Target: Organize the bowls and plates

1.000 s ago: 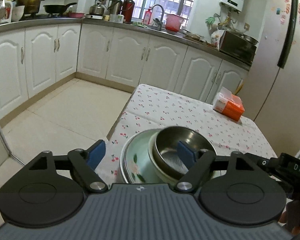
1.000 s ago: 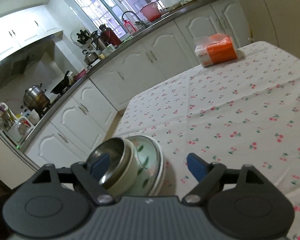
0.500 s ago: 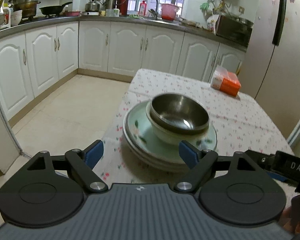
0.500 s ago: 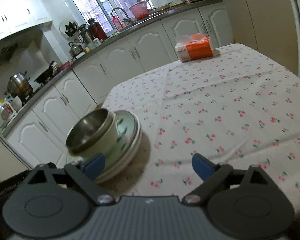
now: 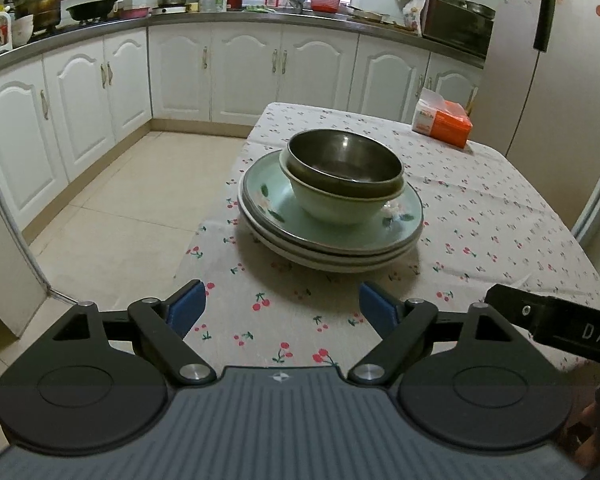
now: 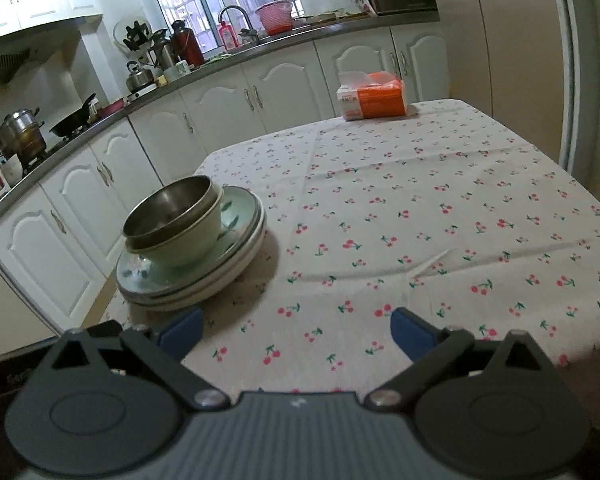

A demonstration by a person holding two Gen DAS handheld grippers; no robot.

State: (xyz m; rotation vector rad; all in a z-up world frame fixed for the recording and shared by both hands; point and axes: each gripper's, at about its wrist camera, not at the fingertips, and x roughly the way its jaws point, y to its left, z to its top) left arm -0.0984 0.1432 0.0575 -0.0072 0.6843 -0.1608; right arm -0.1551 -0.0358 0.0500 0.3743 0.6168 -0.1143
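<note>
Now the stack of plates sits near the left edge of the table, with a green bowl on top and a metal bowl inside that one. The left gripper points right at the stack, which sits straight ahead of its wide, empty fingers, so I think it is the nearer one. The right gripper is wide and empty too, but the stack lies off to its left.

Both wrist views face the near dish stack from the table's edge.
</note>
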